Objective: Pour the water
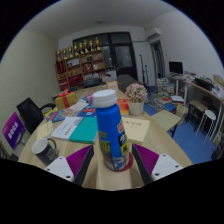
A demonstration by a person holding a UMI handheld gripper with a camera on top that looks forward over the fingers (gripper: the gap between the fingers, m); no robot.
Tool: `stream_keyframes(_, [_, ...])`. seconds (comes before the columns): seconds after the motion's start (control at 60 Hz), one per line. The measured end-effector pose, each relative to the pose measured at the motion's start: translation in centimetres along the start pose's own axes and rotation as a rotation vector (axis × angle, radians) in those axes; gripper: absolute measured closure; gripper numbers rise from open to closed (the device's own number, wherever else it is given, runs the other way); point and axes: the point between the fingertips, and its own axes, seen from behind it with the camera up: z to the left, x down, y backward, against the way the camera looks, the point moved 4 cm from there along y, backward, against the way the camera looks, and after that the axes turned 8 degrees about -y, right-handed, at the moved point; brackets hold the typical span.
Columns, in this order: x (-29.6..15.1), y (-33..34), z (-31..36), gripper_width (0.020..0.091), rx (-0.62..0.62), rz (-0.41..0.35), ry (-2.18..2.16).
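A blue plastic bottle [112, 132] with a white cap and a printed label stands upright on the wooden table [150, 128], between my fingers. My gripper [112, 160] is open. Its purple pads [80, 160] flank the bottle's base, with a narrow gap showing on each side. A cup [44, 150] sits on the table to the left, just beyond the left finger.
Beyond the bottle lie a teal folder [88, 128], papers [66, 126] and a small potted plant [136, 98]. A black chair [30, 114] stands at the table's left. Shelves [80, 64] line the far wall, and desks [195, 95] stand to the right.
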Motion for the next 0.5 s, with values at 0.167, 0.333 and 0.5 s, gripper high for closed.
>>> stream_keyframes(0.167, [-1.1,10.6,1.3,0.027,0.076,-0.008,0.067])
stream_keyframes(0.333, [-1.4,22.5,5.1,0.027,0.157,-0.033,0.114])
stream_keyframes(0.5, [-0.1,33.2,10.3,0.0275,0.201,-0.048,0.099])
